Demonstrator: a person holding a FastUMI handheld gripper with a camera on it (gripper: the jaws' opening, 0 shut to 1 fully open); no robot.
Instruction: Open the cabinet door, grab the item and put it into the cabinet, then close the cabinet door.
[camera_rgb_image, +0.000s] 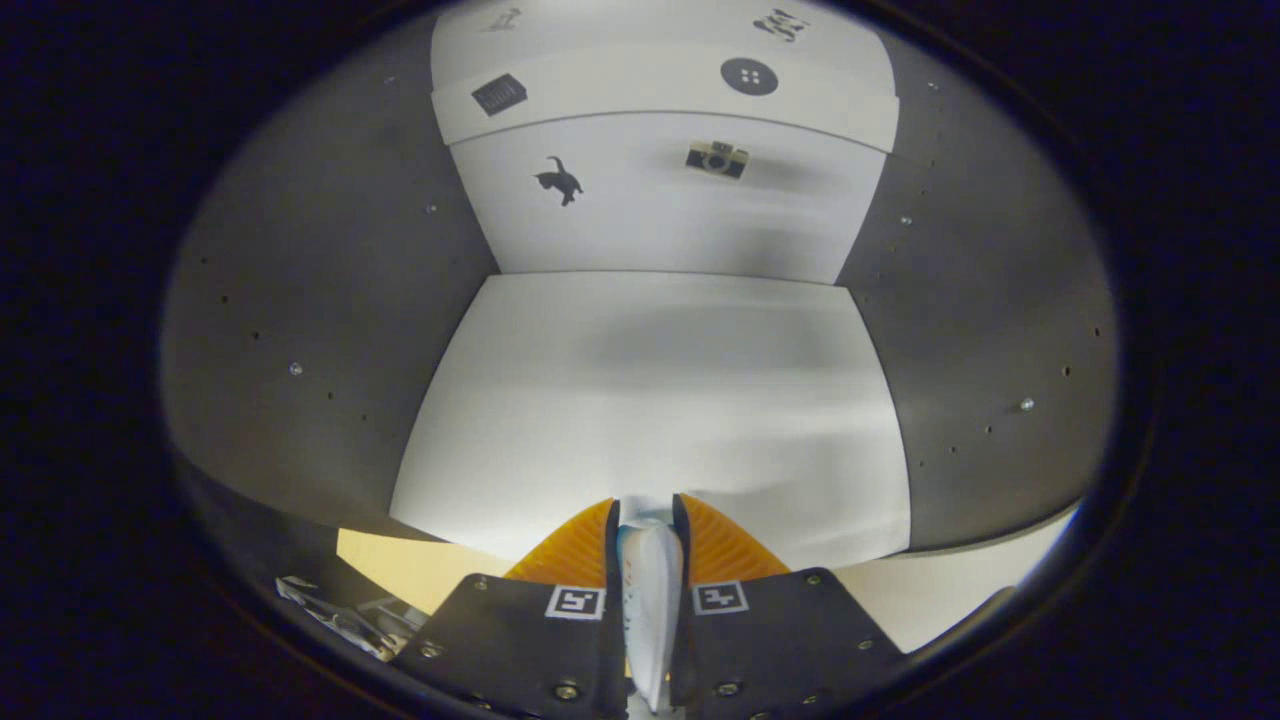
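The cabinet (650, 400) stands open, with a white floor and grey side walls. A thin white item (650, 600) sits upright, pinched between the gripper's (648, 520) fingers.

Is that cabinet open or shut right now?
Open: the cabinet shows its white floor and back wall beyond the gripper, shut on a thin white item.

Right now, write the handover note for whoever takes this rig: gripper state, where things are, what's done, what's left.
Hand-held gripper: shut on the thin white item, which stands on edge between the fingers.
Cabinet: open, with the gripper facing into it. The white shelf floor lies just ahead of the fingers; the white back panel carries small stickers.
Done: the door is open and the item is grasped.
Left: carry the item further in, set it on the shelf floor, release, pull out, close the door.
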